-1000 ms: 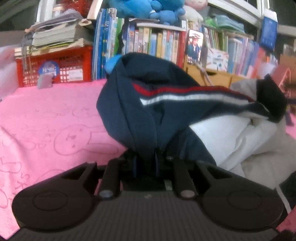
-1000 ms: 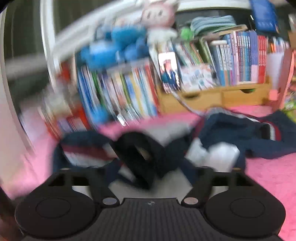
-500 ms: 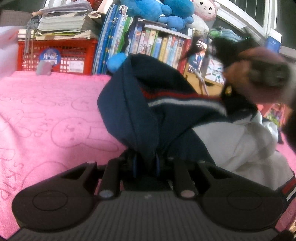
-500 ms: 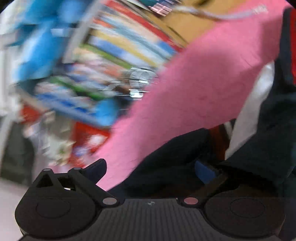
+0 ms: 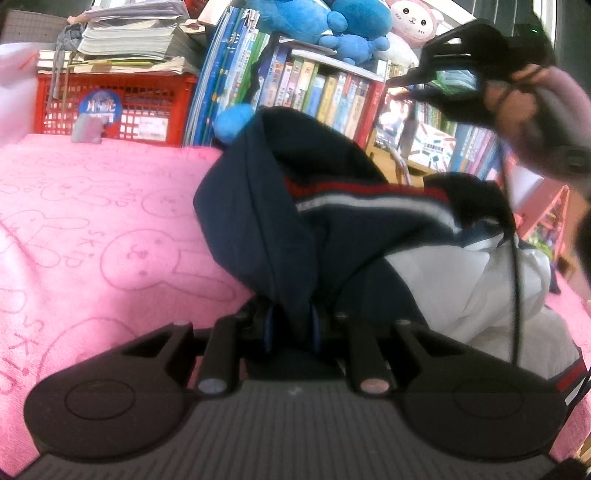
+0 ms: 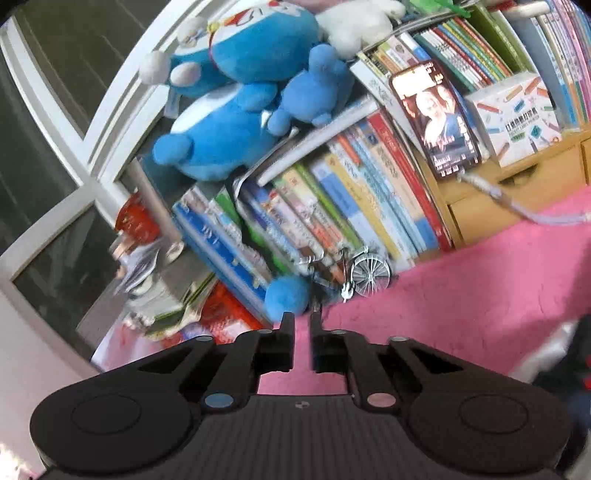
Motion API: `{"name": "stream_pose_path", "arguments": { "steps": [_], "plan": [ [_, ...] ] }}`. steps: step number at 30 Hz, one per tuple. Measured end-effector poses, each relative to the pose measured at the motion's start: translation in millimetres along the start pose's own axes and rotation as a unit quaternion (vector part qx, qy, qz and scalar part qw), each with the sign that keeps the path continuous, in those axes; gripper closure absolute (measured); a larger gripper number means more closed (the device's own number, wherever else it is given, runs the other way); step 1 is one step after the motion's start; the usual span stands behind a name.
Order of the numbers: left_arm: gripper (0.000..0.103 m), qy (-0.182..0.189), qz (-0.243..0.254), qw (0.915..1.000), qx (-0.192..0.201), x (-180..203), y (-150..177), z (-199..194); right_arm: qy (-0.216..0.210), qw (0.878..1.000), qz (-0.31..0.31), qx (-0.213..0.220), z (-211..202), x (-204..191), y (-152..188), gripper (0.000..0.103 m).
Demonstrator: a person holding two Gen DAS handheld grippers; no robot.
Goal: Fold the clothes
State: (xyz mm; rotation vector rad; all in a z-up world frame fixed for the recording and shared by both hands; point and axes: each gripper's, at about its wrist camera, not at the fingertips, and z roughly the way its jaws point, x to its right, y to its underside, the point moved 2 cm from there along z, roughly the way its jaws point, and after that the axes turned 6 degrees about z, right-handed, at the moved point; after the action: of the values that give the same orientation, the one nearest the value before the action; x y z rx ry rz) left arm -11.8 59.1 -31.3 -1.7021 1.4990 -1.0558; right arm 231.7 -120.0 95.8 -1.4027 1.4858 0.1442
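Pink towelling cloth (image 5: 92,229) with rabbit outlines fills the left half of the left wrist view, covering the worktop. Red crate (image 5: 122,107) with stacked papers sits upper left, row of books (image 5: 317,92) and blue plush toys (image 5: 321,18) along the top.

Left claw (image 5: 290,325), bottom centre: jaws nearly closed, pinching a fold of the navy garment (image 5: 277,221). Fabric rises straight up out of the claw into a peak at frame centre, then drapes rightward; red and white stripe runs across it, white lining bunched at lower right.

Upper right of that view: right claw (image 5: 436,55) in a person's hand (image 5: 517,99), held above the garment, clear of it.

Right wrist view: right claw (image 6: 302,317) at bottom centre, jaws just closed to a narrow slit, nothing between them. Garment only shows as a dark blurred patch at the far right edge (image 6: 576,354), well apart from the fingertips.
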Motion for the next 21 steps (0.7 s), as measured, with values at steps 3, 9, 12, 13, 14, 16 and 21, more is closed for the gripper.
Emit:
{"name": "stream_pose_path", "arguments": {
  "steps": [3, 9, 12, 13, 14, 16, 21],
  "plan": [
    [0.084, -0.001, 0.001, 1.0000, 0.000, 0, 0, 0, -0.024, 0.994, 0.072, -0.077, -2, 24, 9, 0.033],
    [0.084, 0.000, 0.001, 1.0000, 0.000, 0, 0, 0, -0.051, 0.951, 0.260, -0.159, 8, 72, 24, 0.025],
    [0.084, 0.001, 0.000, 1.0000, -0.001, 0, 0, 0, -0.020, 0.949, 0.272, -0.159, 21, 75, 25, 0.016],
    [0.084, 0.001, -0.001, 1.0000, -0.001, 0, 0, 0, -0.003, 0.948, 0.276, -0.161, 30, 74, 26, 0.016],
    [0.084, 0.002, -0.002, 1.0000, 0.000, 0, 0, 0, 0.015, 0.946, 0.280, -0.163, 38, 74, 27, 0.016],
    [0.084, 0.003, -0.004, 1.0000, 0.000, -1, 0, -1, 0.043, 0.940, 0.291, -0.173, 51, 71, 33, 0.014],
    [0.083, 0.006, -0.007, 1.0000, 0.000, -3, 0, -1, 0.104, 0.950, 0.254, -0.147, 70, 72, 36, 0.074]
  ]
}}
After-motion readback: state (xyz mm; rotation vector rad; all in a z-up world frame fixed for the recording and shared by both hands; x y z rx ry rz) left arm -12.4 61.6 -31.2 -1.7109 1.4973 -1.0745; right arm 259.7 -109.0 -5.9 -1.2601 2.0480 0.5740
